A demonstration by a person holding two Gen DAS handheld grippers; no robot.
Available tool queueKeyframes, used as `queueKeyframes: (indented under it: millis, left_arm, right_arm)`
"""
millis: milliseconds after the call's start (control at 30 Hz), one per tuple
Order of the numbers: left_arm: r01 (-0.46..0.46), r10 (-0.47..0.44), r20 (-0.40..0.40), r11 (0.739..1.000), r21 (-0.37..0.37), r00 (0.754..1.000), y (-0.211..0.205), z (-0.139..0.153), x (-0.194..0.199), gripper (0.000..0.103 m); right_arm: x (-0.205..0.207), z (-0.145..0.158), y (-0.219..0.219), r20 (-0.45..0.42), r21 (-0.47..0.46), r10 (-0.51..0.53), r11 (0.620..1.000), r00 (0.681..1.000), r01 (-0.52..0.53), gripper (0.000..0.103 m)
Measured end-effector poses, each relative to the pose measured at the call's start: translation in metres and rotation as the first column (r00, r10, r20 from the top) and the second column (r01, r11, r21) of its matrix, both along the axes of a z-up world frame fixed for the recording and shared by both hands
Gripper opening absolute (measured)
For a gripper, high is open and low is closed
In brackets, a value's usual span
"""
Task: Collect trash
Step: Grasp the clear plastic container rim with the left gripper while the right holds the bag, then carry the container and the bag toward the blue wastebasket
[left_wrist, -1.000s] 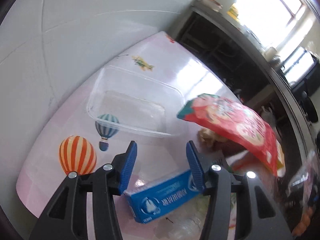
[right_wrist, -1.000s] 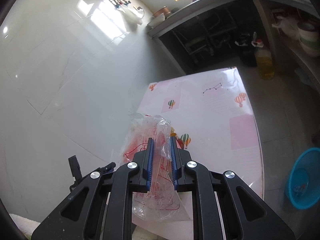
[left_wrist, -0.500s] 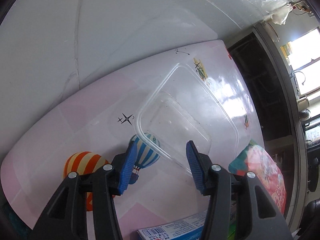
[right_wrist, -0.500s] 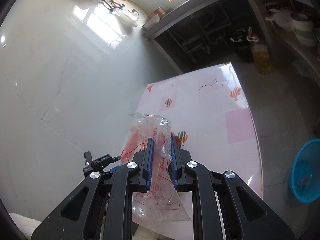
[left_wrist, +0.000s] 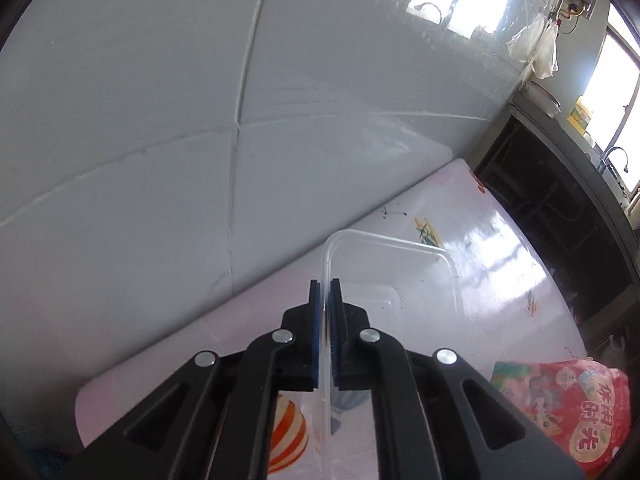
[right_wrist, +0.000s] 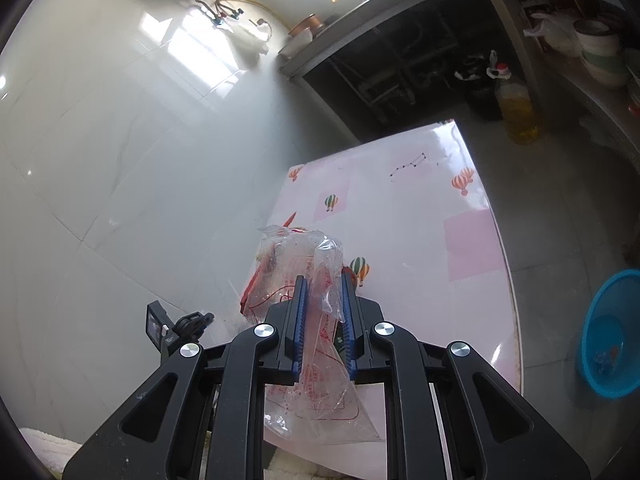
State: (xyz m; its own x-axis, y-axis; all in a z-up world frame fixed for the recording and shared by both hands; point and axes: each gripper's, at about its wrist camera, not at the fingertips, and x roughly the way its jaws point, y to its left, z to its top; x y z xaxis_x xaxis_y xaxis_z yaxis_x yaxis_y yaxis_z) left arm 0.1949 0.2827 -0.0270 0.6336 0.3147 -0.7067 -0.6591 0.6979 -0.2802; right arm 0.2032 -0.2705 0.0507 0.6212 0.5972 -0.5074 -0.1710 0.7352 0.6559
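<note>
My left gripper (left_wrist: 325, 286) is shut on the near rim of a clear plastic container (left_wrist: 416, 276) and holds it tilted above the pink table (left_wrist: 504, 240). A red snack bag (left_wrist: 560, 404) lies at the lower right of the left wrist view. My right gripper (right_wrist: 323, 284) is shut on a clear plastic bag with red print (right_wrist: 308, 316), held above the table (right_wrist: 400, 216). The bag hangs down between and below the fingers.
A white tiled wall (left_wrist: 200, 120) runs along the table's far side. A blue basin (right_wrist: 612, 332) sits on the floor at the right. A dark counter with shelves (right_wrist: 400, 52) and a bottle of yellow oil (right_wrist: 516, 108) stand beyond the table.
My left gripper has closed on the clear container's rim and lifted it; a second ago it was open above a blue box. My right gripper keeps hold of the plastic bag.
</note>
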Motion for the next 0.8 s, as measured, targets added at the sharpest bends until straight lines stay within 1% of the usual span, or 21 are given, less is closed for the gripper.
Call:
queueKeyframes:
  millis: [100, 267, 433, 600, 667, 800]
  left_arm:
    - [0.002, -0.004, 0.027, 0.997, 0.073, 1.0, -0.004, 0.011, -0.006, 0.004]
    - [0.03, -0.044, 0.082, 0.986, 0.166, 0.996, -0.014, 0.034, -0.01, 0.004]
    - [0.035, -0.073, 0.153, 0.971, 0.237, 0.986, -0.024, 0.059, -0.033, 0.004]
    - [0.05, -0.12, 0.223, 0.954, 0.295, 0.967, -0.035, 0.089, -0.046, 0.004]
    - [0.07, -0.148, 0.242, 0.951, 0.302, 0.959, -0.041, 0.1, -0.05, 0.004]
    - [0.12, -0.217, 0.282, 0.938, 0.326, 0.935, -0.059, 0.119, -0.051, 0.004]
  right_arm:
    - [0.0, -0.001, 0.001, 0.0, 0.002, 0.002, 1.0, 1.0, -0.002, 0.015]
    - [-0.001, 0.0, 0.001, 0.009, 0.002, -0.001, 1.0, 1.0, 0.001, 0.015]
    - [-0.004, 0.001, -0.002, 0.028, 0.004, 0.0, 1.0, 1.0, 0.0, 0.015]
    - [-0.009, -0.001, -0.007, 0.035, 0.015, -0.005, 1.0, 0.999, 0.004, 0.015]
    - [-0.012, -0.001, -0.01, 0.039, 0.019, -0.01, 1.0, 0.999, 0.009, 0.015]
    - [-0.019, -0.002, -0.018, 0.034, 0.022, -0.036, 0.999, 0.999, 0.035, 0.015]
